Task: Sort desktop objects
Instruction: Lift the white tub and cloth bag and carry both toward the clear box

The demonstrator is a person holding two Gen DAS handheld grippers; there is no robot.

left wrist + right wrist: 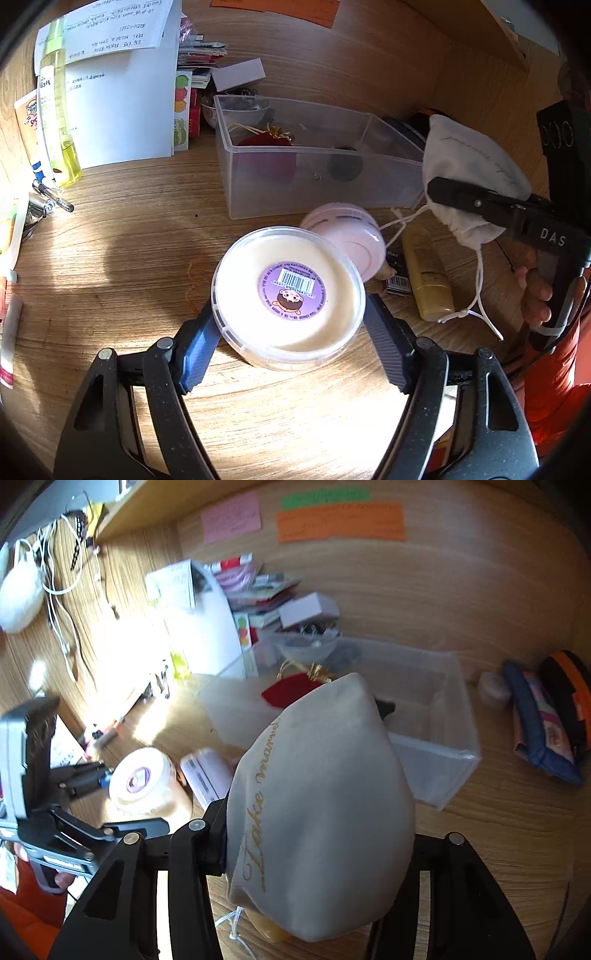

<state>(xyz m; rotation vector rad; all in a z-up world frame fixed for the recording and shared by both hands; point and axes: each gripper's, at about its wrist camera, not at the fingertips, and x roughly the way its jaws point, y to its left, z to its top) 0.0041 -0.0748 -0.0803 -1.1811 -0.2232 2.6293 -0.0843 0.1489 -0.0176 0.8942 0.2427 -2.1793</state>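
Observation:
My left gripper (290, 314) is shut on a round cream-filled jar (288, 291) with a purple barcode sticker, held just above the wooden desk. The jar also shows in the right wrist view (142, 779). My right gripper (317, 845) is shut on a white drawstring pouch (321, 805) with gold lettering, held near the clear plastic bin (443, 760). In the left wrist view the pouch (469, 166) hangs beside the bin (295, 177), its cords trailing. The bin holds a red pouch (266, 142) and a dark round item.
A pink round case (347, 240) and a yellow tube (426, 280) lie by the bin. Papers (118, 92), a yellow spray bottle (59, 110) and pens lie at left. A blue pouch (539, 727) and an orange-black case lie at right. Sticky notes hang on the back panel.

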